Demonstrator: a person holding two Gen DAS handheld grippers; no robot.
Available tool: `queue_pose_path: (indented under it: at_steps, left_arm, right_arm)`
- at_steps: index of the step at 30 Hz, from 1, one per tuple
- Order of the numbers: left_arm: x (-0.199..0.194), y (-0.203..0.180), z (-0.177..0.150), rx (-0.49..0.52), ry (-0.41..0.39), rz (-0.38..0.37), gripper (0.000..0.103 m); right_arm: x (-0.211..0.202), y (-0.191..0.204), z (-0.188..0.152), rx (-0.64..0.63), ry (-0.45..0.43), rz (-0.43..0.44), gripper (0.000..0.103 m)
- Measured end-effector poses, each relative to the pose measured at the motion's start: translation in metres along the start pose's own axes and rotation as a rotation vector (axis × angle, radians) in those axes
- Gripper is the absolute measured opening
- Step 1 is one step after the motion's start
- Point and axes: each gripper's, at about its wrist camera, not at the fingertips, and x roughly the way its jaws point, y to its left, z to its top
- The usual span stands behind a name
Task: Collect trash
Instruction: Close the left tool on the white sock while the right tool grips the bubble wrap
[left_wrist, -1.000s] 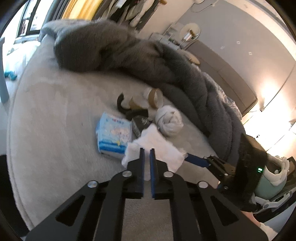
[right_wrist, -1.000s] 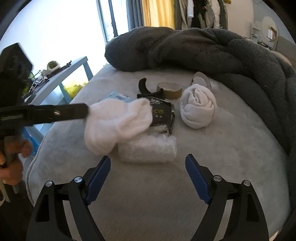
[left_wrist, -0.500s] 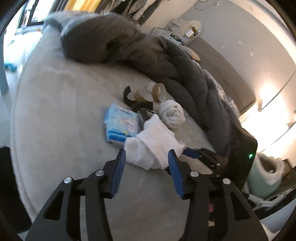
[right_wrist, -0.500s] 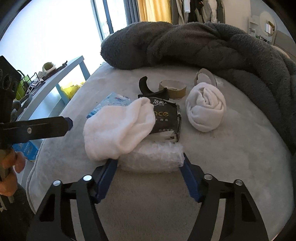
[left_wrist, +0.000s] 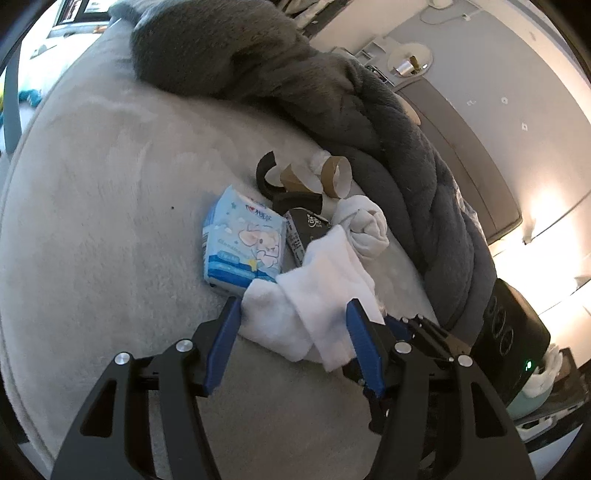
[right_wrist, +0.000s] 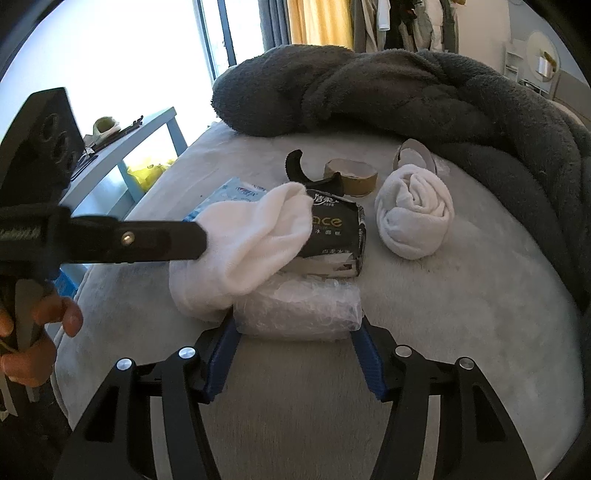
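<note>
On the grey bed lies a pile of items. A loose white sock (left_wrist: 317, 295) (right_wrist: 251, 240) drapes over a clear plastic bag (right_wrist: 299, 308) and a black tissue pack (right_wrist: 336, 230) (left_wrist: 306, 229). My left gripper (left_wrist: 293, 332) is open, its blue fingers on either side of the sock. My right gripper (right_wrist: 295, 347) is open, its fingers on either side of the plastic bag's near edge. A blue tissue pack (left_wrist: 242, 243) (right_wrist: 229, 195), a rolled white sock (right_wrist: 415, 210) (left_wrist: 365, 225), cardboard tape rings (right_wrist: 351, 175) (left_wrist: 334, 177) and a black strap (right_wrist: 299, 170) lie around.
A bulky dark grey blanket (right_wrist: 388, 96) (left_wrist: 277, 74) runs along the far and right side of the bed. A pale blue side table (right_wrist: 122, 147) stands off the bed's left edge. A teal bin (left_wrist: 535, 387) stands on the floor to the right.
My left gripper opened, letting go of the white sock, which now lies draped on the pile. My right gripper moved forward until its fingers flank the plastic bag.
</note>
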Motion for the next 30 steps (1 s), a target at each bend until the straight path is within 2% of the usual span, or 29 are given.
queue_pose_path:
  at_steps: [3, 4, 7, 9, 18, 23, 30]
  left_arm:
    - [0.002, -0.003, -0.001, 0.013, -0.002, 0.007, 0.047]
    - [0.002, -0.006, -0.002, 0.028, -0.006, 0.01, 0.036]
    - [0.001, -0.013, -0.003, 0.068, -0.013, 0.01, 0.018]
    - [-0.002, -0.015, -0.003, 0.088, -0.027, 0.019, 0.014]
    - [-0.047, -0.028, 0.002, 0.197, -0.196, 0.064, 0.013]
    - [-0.07, -0.018, 0.004, 0.225, -0.27, 0.122, 0.013]
    - [-0.104, -0.003, 0.004, 0.271, -0.347, 0.236, 0.013]
  right_arm:
    - [0.0, 0.001, -0.001, -0.003, 0.002, 0.002, 0.06]
    - [0.0, 0.0, -0.001, -0.002, 0.001, 0.002, 0.06]
    - [-0.001, 0.0, 0.0, -0.002, 0.0, 0.0, 0.059]
    - [-0.002, 0.0, 0.001, -0.002, -0.002, -0.001, 0.059]
    - [-0.016, -0.001, 0.013, 0.026, -0.054, 0.019, 0.058]
    - [-0.02, 0.002, 0.023, 0.042, -0.085, 0.027, 0.058]
    - [-0.014, 0.03, 0.042, 0.023, -0.109, 0.059, 0.058]
